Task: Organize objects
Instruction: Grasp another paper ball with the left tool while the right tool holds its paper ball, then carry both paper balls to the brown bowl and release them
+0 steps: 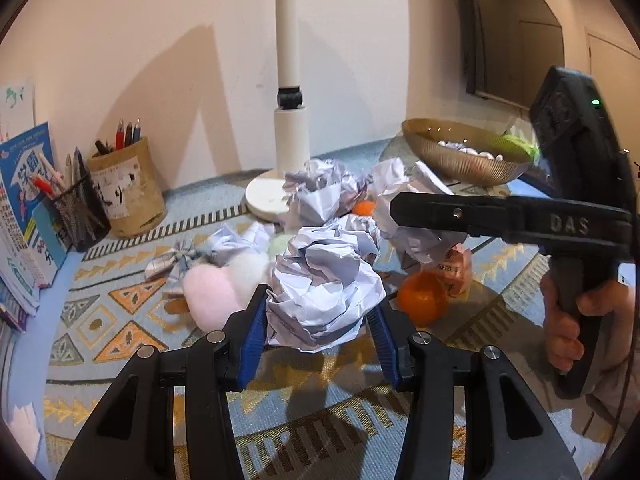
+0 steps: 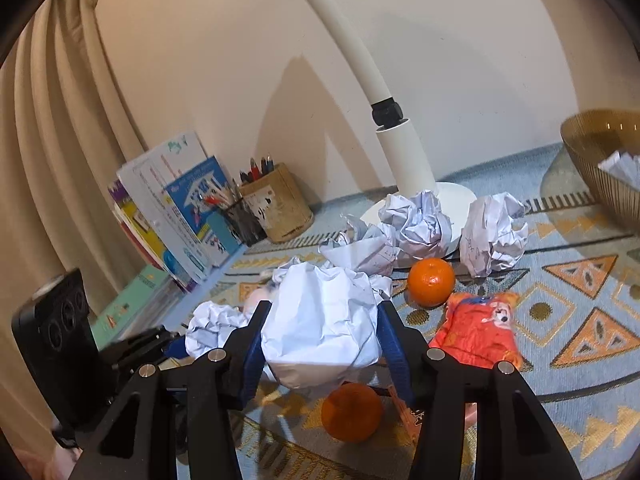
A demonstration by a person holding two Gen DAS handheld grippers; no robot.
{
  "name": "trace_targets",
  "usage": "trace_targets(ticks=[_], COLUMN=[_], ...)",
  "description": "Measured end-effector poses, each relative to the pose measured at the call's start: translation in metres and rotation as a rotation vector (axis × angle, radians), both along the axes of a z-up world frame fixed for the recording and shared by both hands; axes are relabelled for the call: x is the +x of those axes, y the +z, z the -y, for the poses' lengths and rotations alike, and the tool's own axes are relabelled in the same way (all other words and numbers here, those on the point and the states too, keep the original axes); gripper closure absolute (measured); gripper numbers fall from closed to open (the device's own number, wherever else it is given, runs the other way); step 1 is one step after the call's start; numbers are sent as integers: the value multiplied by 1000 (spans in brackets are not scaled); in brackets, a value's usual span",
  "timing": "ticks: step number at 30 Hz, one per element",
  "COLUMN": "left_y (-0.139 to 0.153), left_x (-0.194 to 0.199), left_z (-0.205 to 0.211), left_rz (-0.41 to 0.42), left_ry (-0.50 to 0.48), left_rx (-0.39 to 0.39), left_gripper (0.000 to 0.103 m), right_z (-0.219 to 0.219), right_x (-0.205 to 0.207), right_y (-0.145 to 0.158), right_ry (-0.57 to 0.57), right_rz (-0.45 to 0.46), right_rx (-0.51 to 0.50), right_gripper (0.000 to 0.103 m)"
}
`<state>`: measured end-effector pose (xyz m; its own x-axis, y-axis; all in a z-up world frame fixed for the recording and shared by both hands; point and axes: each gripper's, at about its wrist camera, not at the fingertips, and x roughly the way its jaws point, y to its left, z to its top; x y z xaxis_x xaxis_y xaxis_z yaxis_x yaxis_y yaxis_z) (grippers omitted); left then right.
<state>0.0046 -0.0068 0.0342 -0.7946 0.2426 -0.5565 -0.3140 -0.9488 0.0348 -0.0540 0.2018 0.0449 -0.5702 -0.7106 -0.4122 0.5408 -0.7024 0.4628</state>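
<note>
In the left wrist view my left gripper (image 1: 320, 300) is shut on a crumpled white paper ball (image 1: 324, 280), its blue pads pressing both sides just above the patterned cloth. The right wrist view shows my right gripper (image 2: 324, 308) shut on another crumpled paper ball (image 2: 320, 336), held above an orange (image 2: 351, 412). Several more paper balls (image 2: 424, 224) lie around the lamp base (image 2: 452, 196). A person's hand holds the right gripper (image 1: 396, 210) at the right of the left wrist view, paper under its finger.
An amber ribbed bowl (image 1: 464, 160) with paper inside stands at the back right. A second orange (image 2: 431, 282) and a red snack packet (image 2: 480, 332) lie on the cloth. Pencil holders (image 1: 128, 188), books (image 1: 24, 208) and a pink plush (image 1: 212, 300) sit at the left.
</note>
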Motion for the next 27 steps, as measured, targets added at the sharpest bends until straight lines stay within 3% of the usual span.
trace_targets(ticks=[14, 19, 25, 27], left_y=[4, 8, 48, 65], left_x=[3, 1, -33, -52], left_z=[11, 20, 2, -16], left_rz=[-23, -30, -59, -70], left_ry=[32, 32, 9, -12], left_rx=[44, 105, 104, 102], left_gripper=[58, 58, 58, 58], right_z=[-9, -24, -65, -84], right_x=[-6, -9, -24, -34], right_y=[-2, 10, 44, 57], right_ry=[-47, -64, -106, -151], right_rz=[21, 12, 21, 14], right_rx=[-26, -123, -222, -204], right_gripper=[52, 52, 52, 52])
